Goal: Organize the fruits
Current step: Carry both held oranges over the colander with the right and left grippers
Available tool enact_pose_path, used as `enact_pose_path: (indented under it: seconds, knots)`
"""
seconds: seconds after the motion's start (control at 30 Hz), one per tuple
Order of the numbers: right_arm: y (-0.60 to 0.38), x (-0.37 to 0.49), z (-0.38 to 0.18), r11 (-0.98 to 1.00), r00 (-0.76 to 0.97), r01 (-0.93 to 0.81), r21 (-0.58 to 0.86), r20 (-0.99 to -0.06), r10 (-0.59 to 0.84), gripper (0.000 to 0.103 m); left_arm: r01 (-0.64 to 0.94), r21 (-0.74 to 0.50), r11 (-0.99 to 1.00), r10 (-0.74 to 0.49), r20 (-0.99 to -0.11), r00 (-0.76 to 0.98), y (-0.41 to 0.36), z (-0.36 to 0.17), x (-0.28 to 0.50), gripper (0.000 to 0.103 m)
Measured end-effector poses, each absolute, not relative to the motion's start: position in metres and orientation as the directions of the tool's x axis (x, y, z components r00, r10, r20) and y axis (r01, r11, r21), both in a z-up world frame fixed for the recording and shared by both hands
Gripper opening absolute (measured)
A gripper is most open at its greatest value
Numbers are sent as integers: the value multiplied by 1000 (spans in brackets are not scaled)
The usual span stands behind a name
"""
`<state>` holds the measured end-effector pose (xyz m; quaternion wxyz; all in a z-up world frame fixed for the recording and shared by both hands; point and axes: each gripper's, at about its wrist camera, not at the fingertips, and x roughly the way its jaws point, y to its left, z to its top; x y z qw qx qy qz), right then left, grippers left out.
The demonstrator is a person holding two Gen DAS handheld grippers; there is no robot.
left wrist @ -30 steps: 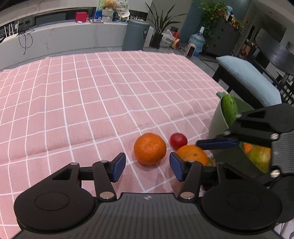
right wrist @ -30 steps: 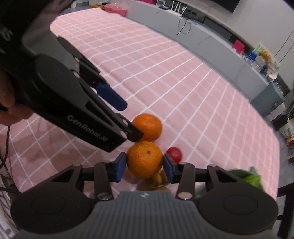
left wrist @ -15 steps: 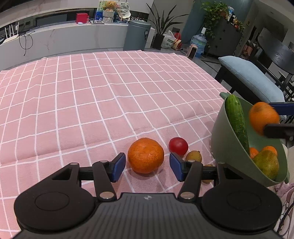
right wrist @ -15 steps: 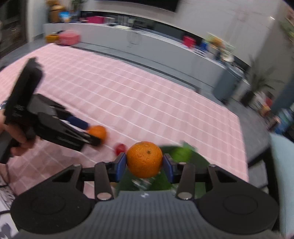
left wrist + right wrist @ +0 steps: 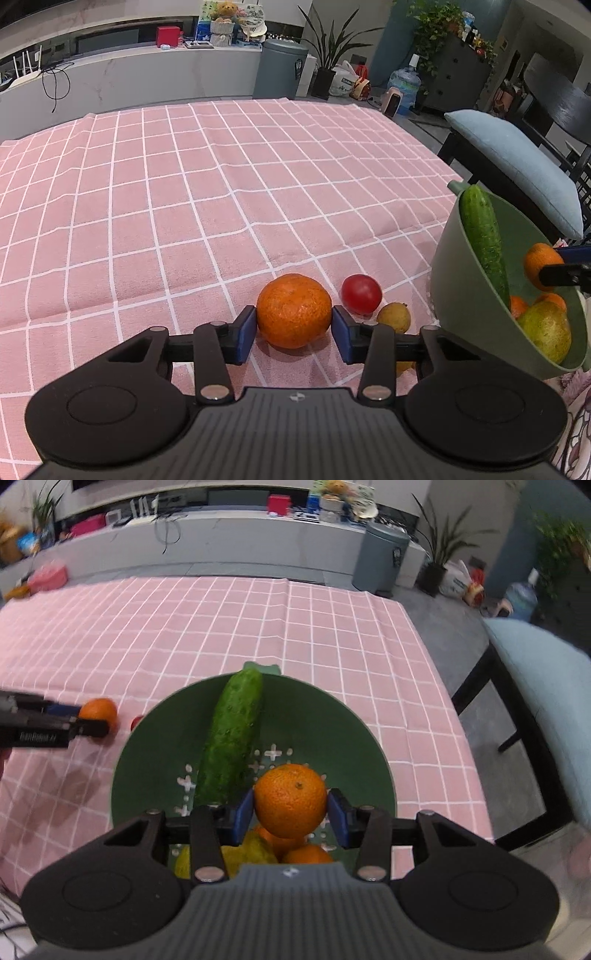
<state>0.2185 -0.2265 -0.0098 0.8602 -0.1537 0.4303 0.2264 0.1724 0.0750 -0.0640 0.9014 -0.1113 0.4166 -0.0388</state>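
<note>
On the pink checked cloth lies an orange point(image 5: 294, 310), and my left gripper point(image 5: 293, 328) has its jaws closing on it, both blue pads touching its sides. A red tomato point(image 5: 361, 294) and a small yellow fruit point(image 5: 394, 316) lie just right of it. My right gripper point(image 5: 290, 812) is shut on a second orange point(image 5: 290, 800) and holds it above the green bowl point(image 5: 155, 746). In that bowl lie a cucumber point(image 5: 232, 738), more oranges and a yellow-green pear point(image 5: 546, 330).
The bowl point(image 5: 448, 280) stands at the table's right edge, close to the loose fruit. Beyond that edge is a dark chair with a light blue cushion point(image 5: 517, 166). The pink cloth point(image 5: 184, 184) stretches wide to the left and far side.
The right gripper carried its orange from beside the left gripper over to above the bowl. The left gripper's pads closed in from a wide gap onto the orange on the cloth.
</note>
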Motion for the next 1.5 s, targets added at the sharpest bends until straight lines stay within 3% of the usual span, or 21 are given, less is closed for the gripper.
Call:
enact_pose_path:
  seconds: [0.23,0.7,1.3,1.5]
  knots:
    - [-222,243,-25,864,494,-502,-27,-830,261,41,7,-249,969,-182,-692,699,64,-26,158,49]
    - [-216,258,-50,839,454,-542,-45,-856,248,41,127,-230,965,-255,-701,666,-1,27,166,49]
    - [-267,221,-9,815,533,-574,-80,-792,299,43,243,-203,949,-308,-767,562,-83,11,192,49]
    - [-277,211,-8,784,568,-601,-153,-772,286,51,257,-201,945,-311,-795,521,-99,-3,204,49]
